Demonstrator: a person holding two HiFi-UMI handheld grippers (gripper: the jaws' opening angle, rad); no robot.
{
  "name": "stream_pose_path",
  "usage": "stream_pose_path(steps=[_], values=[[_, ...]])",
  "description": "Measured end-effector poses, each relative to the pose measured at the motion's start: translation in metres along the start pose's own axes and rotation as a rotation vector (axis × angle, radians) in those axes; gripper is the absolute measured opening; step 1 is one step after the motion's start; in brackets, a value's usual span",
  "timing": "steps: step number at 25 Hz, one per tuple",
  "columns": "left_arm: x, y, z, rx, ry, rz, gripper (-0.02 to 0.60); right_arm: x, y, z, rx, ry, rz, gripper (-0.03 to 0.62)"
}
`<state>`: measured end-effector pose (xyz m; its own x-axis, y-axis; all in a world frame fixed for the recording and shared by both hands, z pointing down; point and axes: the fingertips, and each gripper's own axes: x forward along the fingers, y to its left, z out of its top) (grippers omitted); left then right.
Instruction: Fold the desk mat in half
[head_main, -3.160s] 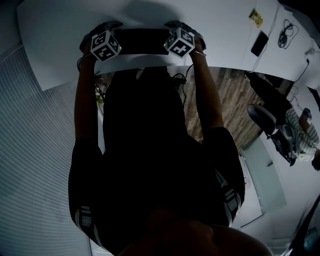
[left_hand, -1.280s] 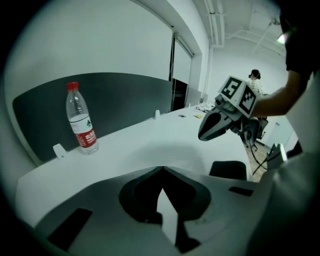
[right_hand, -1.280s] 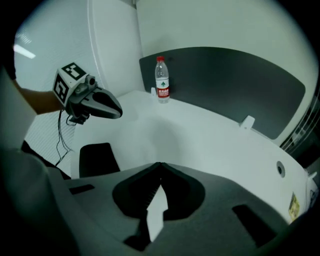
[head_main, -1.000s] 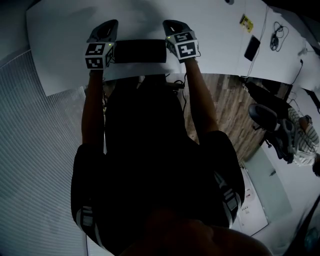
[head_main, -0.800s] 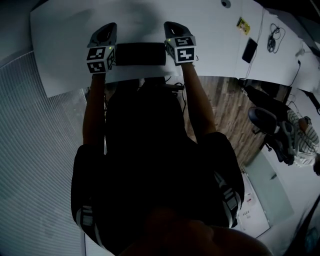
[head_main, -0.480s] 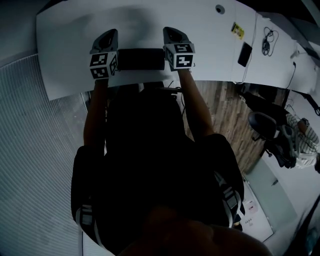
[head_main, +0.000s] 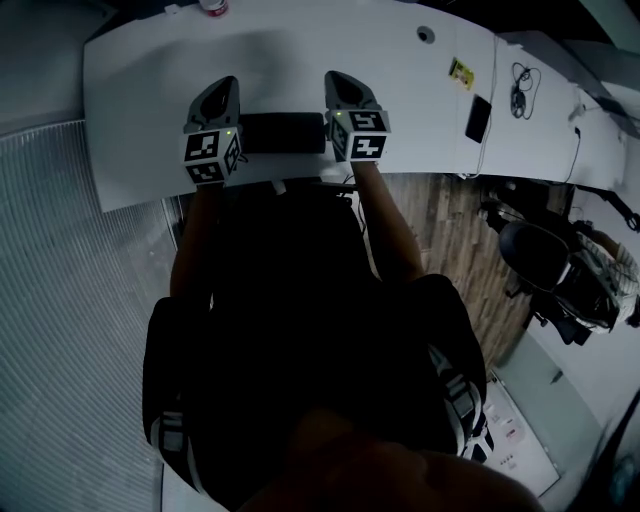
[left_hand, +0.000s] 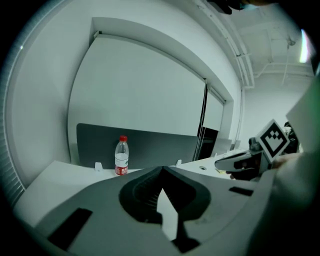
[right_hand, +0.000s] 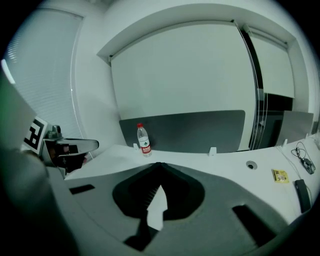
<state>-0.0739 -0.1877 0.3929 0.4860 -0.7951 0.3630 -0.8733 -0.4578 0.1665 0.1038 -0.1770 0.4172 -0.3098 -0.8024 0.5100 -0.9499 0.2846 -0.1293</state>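
Note:
The dark desk mat (head_main: 283, 132) lies flat on the white desk (head_main: 140, 110), near its front edge, as a small rectangle. My left gripper (head_main: 222, 90) hovers just off the mat's left end and my right gripper (head_main: 341, 82) off its right end, both above the desk. In the left gripper view the jaws (left_hand: 161, 171) are shut with nothing between them. The right gripper view shows its jaws (right_hand: 159, 166) shut and bare too. Neither gripper view shows the mat. Each gripper sees the other: the right gripper (left_hand: 222, 161), the left gripper (right_hand: 92, 145).
A water bottle (right_hand: 143, 140) with a red cap stands at the desk's far side before a grey partition (right_hand: 190, 131). To the right lie a yellow card (head_main: 460, 72), a dark phone (head_main: 477, 118) and a cable (head_main: 520, 75). An office chair (head_main: 545, 255) stands right.
Both grippers have lifted off the desk beside the mat's ends and tilted up. The mat stays flat where it was. The head view has shifted, showing more of the far desk.

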Motion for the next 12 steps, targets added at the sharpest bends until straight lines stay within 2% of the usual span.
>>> stream_pose_path(steps=[5, 12], values=[[-0.020, -0.014, 0.025, 0.009, -0.062, -0.007, 0.005, -0.023, 0.007, 0.009, -0.009, -0.044, -0.007, 0.001], [-0.044, -0.027, 0.056, -0.008, -0.144, -0.007, 0.005, -0.056, 0.021, 0.034, 0.035, -0.129, 0.022, 0.002]])
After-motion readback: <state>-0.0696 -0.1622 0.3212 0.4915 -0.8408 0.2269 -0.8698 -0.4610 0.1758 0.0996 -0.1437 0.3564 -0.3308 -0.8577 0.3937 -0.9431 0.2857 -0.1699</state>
